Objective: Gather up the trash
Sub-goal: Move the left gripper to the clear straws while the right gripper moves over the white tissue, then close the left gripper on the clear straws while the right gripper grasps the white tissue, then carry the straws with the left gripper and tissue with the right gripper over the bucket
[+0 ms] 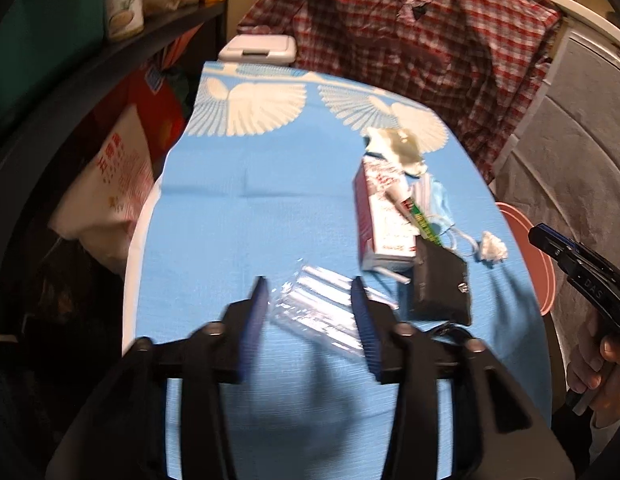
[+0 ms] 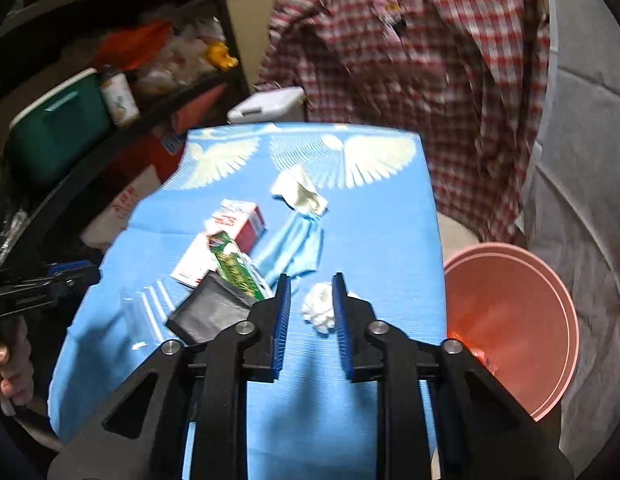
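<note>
The left claw (image 1: 310,312) is hovering released around a clear plastic tray (image 1: 322,312), bare tabletop (image 1: 230,208) lying ahead-left. The right claw (image 2: 310,312) is hanging released over a crumpled tissue (image 2: 320,308); the pink bin (image 2: 522,320) is sitting beyond the tabletop edge, rightward.

The right gripper (image 2: 310,312) hovers with jaws apart over a crumpled white tissue (image 2: 320,308) on the blue cloth (image 2: 374,240), beside a pink bucket (image 2: 550,320).
</note>
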A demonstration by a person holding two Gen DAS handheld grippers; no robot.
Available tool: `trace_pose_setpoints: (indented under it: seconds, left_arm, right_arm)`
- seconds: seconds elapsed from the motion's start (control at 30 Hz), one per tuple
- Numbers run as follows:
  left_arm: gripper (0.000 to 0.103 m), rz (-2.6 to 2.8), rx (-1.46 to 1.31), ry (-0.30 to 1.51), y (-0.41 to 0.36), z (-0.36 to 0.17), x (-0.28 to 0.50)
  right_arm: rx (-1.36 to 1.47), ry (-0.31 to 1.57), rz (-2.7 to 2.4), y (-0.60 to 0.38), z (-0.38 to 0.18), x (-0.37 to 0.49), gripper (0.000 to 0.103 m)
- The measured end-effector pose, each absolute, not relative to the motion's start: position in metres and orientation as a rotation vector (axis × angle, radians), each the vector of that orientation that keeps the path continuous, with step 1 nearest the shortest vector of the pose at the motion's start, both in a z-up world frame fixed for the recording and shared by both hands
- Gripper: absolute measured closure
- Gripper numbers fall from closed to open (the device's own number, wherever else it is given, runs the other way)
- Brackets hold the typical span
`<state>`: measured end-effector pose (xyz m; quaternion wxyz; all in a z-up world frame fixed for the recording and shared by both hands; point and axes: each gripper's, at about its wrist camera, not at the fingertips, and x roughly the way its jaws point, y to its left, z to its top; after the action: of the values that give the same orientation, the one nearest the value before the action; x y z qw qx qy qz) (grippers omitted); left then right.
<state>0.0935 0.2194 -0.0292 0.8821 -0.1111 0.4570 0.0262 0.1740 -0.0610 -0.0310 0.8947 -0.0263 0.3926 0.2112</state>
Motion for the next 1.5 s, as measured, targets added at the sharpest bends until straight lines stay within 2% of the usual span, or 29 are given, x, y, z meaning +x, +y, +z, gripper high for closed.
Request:
trace_pose_setpoints:
  seconds: [0.07,0.17,0.4,0.7,0.77,0.8,0.87,0.93,1.07,1.1,1.5]
  left_arm:
    - [0.056,0.059,-0.257,0.980,0.225,-0.038,0.096]
    - [0.052,0.048,-0.298,1.024,0.231,-0.052,0.099]
    - [0.052,0.005,-0.383,1.123,0.231,-0.083,0.111]
    - [0.052,-0.051,-0.364,1.159,0.212,-0.095,0.122]
    - [0.052,-0.055,-0.358,1.158,0.212,-0.094,0.125]
    - [0.053,-0.057,-0.357,1.158,0.212,-0.094,0.126]
    - [0.056,-0.060,-0.353,1.158,0.211,-0.093,0.127]
    - [0.073,-0.054,-0.343,1.159,0.210,-0.093,0.128]
    - [0.091,-0.044,-0.325,1.143,0.209,-0.088,0.128]
    - [0.098,-0.044,-0.324,1.139,0.209,-0.087,0.129]
    - [0.100,0.050,-0.234,0.966,0.215,-0.035,0.119]
  right_arm:
    - [-0.063,0.828,0.419,-0.060,-0.038,0.180,0.063]
    - [-0.074,0.857,0.403,-0.058,-0.048,0.189,0.058]
    - [-0.079,0.922,0.398,-0.054,-0.070,0.205,0.057]
    - [-0.103,0.957,0.413,-0.046,-0.083,0.211,0.057]
    - [-0.108,0.956,0.418,-0.046,-0.082,0.211,0.059]
    - [-0.112,0.956,0.421,-0.045,-0.083,0.211,0.063]
    - [-0.118,0.954,0.426,-0.045,-0.082,0.210,0.073]
    - [-0.118,0.950,0.432,-0.046,-0.081,0.208,0.080]
    - [-0.122,0.931,0.441,-0.048,-0.075,0.203,0.085]
    - [-0.119,0.928,0.443,-0.048,-0.073,0.202,0.085]
    - [-0.062,0.836,0.463,-0.068,-0.036,0.183,0.085]
